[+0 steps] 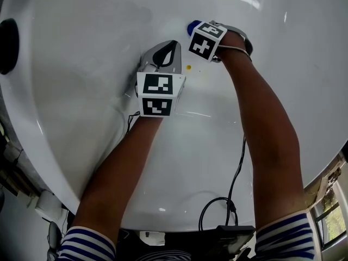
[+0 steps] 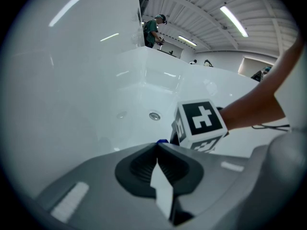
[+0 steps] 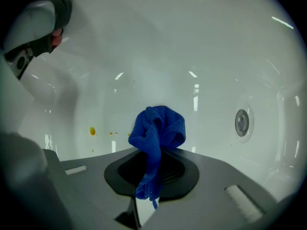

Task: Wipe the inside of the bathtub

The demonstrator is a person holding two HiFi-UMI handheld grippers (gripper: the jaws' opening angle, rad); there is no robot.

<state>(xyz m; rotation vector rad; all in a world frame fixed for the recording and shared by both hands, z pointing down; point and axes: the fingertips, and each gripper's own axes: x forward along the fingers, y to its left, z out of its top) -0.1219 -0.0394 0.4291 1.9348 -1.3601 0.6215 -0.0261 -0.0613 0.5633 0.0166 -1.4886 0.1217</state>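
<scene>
I judge the chief risk to be the cloth (image 3: pixel 158 128) working loose. The right gripper (image 3: pixel 157 152) pinches only a thin twist of it, with the bulk bunched beyond the tips, so a hard drag across the bathtub (image 1: pixel 98 91) wall could pull it free or let bare tips scrape the enamel, leaving the orange spots (image 1: pixel 188 67) at 6 o'clock of the cloth unwiped. The right fingers are clamped narrow on the cloth, held near the wall, while the left gripper (image 1: pixel 169 50), at 10 o'clock of the spots, has its jaws pressed together on nothing.
</scene>
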